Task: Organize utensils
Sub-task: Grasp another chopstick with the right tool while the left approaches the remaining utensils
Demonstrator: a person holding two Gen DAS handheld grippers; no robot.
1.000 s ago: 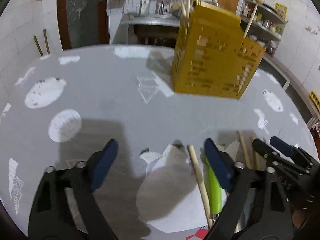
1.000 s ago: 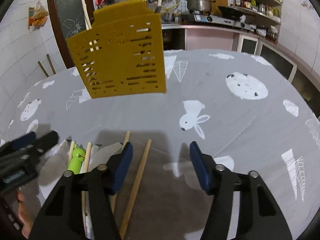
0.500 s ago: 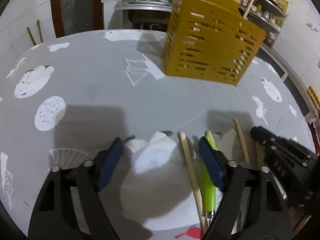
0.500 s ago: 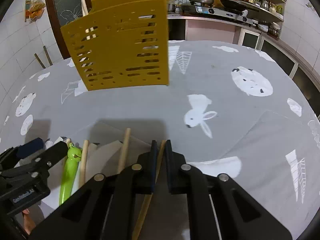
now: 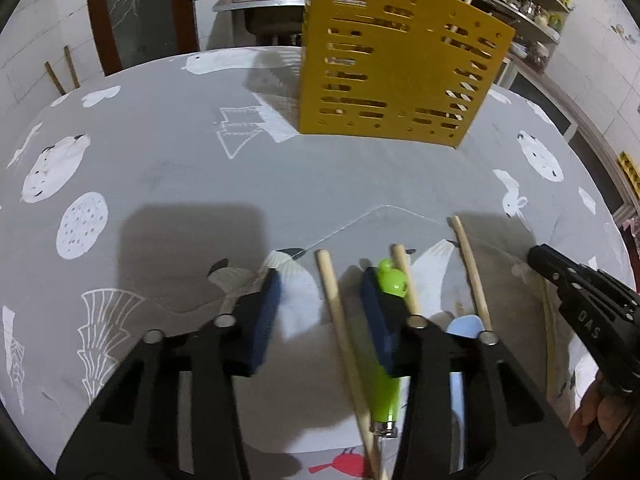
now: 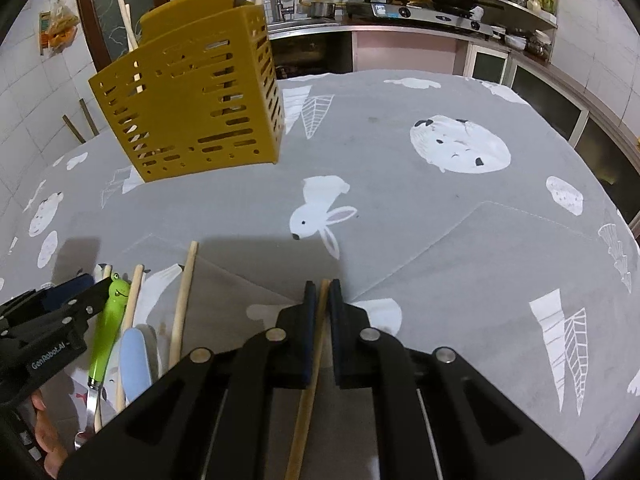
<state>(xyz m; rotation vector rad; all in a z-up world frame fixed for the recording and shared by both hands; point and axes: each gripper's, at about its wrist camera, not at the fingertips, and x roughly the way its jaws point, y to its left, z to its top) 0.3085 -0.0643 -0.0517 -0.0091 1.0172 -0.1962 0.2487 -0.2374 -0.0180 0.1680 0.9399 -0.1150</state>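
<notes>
Right gripper (image 6: 319, 292) pinching one wooden chopstick (image 6: 308, 392), pads pressed onto it near its far tip, rest of the stick trailing back under the tool. Left gripper (image 5: 320, 312) spread wide, straddling another chopstick (image 5: 340, 328) lying on the cloth, not yet gripping. Right pad (image 5: 376, 320) of that gripper sitting just beside, maybe touching, the green frog-handled utensil (image 5: 390, 360).

Remaining loose pieces lying on the grey printed tablecloth (image 6: 440, 240) near the grippers: two more chopsticks (image 6: 180, 304), a pale blue spoon handle (image 6: 134, 364), the green piece. Yellow slotted utensil holder (image 6: 192, 104) standing well apart at the far side, a few sticks already poking out of its top.

Risks, judging from here:
- Gripping so near the tip: long free end likely swinging or pivoting on lift, possibly slipping out.
- Thin round stick between flat pads: rolling or tilting off-axis, missing the holder opening.
- Left closing now: possibly catching the green handle along with the stick, or nudging the neighbours out of line.
- Both tools working close together over the same cluster: collision possible.
- Holder looking light and tall: tipping if struck by a stick end.

Readable writing: "GenRobot.AI" on the left tool body in the right view; "DAS" on the right tool in the left view. Nothing legible on holder or utensils.
</notes>
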